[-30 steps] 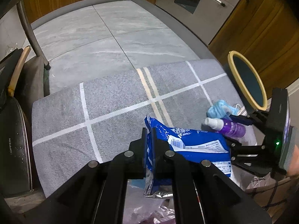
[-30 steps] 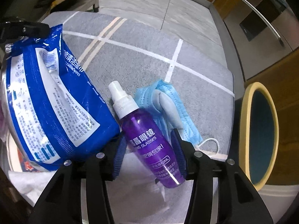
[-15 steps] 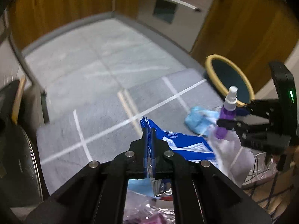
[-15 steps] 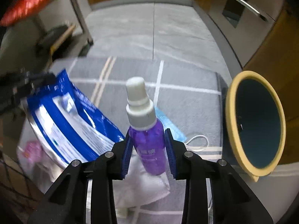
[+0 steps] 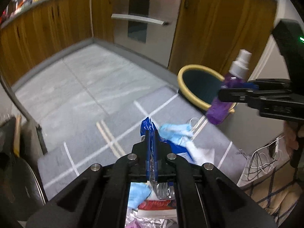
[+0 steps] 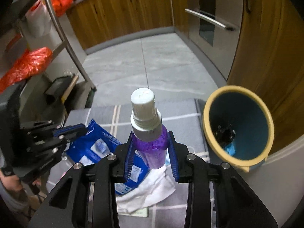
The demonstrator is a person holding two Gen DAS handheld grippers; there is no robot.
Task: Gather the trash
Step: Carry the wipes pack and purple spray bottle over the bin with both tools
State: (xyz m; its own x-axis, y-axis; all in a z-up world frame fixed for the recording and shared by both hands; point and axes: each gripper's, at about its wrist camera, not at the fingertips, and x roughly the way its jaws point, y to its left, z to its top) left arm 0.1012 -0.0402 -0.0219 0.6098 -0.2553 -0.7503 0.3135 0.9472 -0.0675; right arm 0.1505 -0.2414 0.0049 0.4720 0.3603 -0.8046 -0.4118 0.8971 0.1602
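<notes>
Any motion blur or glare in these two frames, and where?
Left wrist view: floor and face mask smeared; purple spray bottle soft; blue wipes pack in the left gripper sharp. Right wrist view: bottle crisp, bin rim slightly smeared; no strong glare.

Wooden cabinets (image 6: 121,13), oven handles (image 6: 209,20), tiled floor (image 6: 152,62)

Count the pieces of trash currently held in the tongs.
2. The purple spray bottle sits in the right tongs, lifted near the bin. The blue wipes packet is pinched in the left tongs.
</notes>
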